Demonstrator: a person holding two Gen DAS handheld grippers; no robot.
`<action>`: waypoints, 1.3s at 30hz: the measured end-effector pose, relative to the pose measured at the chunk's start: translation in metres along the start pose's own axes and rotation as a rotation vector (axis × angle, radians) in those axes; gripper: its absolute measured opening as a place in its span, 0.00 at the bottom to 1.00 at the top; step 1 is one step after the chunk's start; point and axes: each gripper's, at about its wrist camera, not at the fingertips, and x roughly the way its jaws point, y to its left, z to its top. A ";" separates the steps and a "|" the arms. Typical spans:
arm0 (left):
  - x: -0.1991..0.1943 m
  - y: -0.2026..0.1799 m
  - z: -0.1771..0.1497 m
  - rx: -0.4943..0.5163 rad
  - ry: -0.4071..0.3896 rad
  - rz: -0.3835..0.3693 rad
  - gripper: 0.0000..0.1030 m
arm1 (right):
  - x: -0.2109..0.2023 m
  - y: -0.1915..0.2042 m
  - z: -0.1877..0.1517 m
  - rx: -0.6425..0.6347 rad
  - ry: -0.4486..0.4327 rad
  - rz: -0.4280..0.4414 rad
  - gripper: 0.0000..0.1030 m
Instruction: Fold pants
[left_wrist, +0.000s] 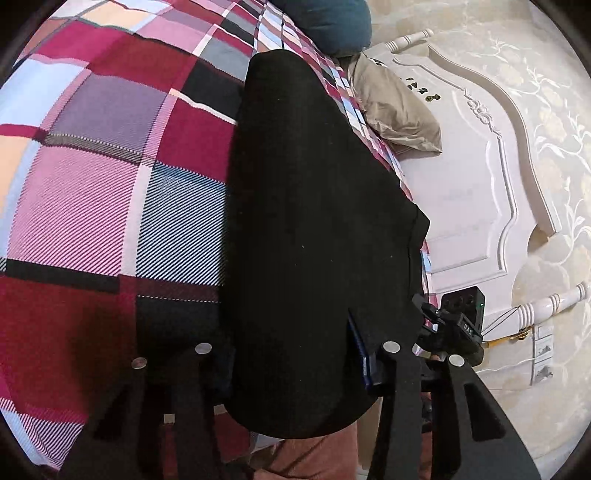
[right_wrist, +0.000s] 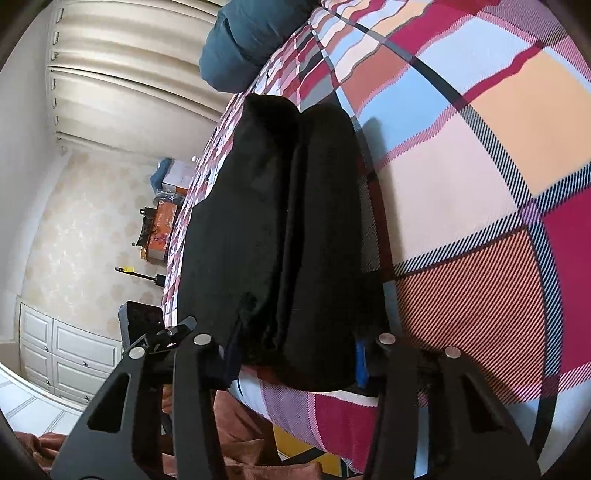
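— Two grippers, both spread wide. What lies between the fingers?

— Black pants (left_wrist: 314, 240), in both views. Seen from the left gripper (left_wrist: 297, 350), they run straight ahead from between its fingers, a long dark strip on the plaid bedspread (left_wrist: 92, 166). The near end sits right at the gap; the far end is well ahead, rounded.

— Does the left one pinch the cloth?

— No. Its fingers stand well apart, one on each side of the near end. The right-hand finger has a blue pad (left_wrist: 360, 354) just beside the cloth edge, at a small slit in the hem. Whether it touches, I cannot tell.

— And the right gripper (right_wrist: 291, 341)?

— Same stance: fingers wide, the pants (right_wrist: 280, 229) ahead between them, nothing clamped. From here the pants show as two lengths lying side by side, legs doubled along their length, with a seam line down the middle. The near end reaches the bed's edge just ahead of the fingers.

— What else is around?

— Ahead of the left gripper and off to its right, a tan pillow (left_wrist: 399, 110) against a white headboard (left_wrist: 480, 177); a dark teal cushion (left_wrist: 332, 22) beyond the pants' far end. The other gripper (left_wrist: 458, 325) shows just past its right finger. From the right gripper, curtains (right_wrist: 122, 66) hang far ahead on the left, and white drawers (right_wrist: 62, 354) stand low on the left.
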 end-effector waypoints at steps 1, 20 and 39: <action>-0.002 0.000 -0.001 0.005 -0.003 0.003 0.43 | 0.001 0.002 0.000 -0.005 -0.001 0.000 0.41; -0.034 0.017 -0.008 0.006 -0.087 0.046 0.40 | 0.035 0.033 0.002 -0.059 0.065 -0.025 0.39; -0.095 0.062 -0.025 -0.064 -0.166 0.061 0.40 | 0.085 0.064 -0.003 -0.094 0.145 0.014 0.39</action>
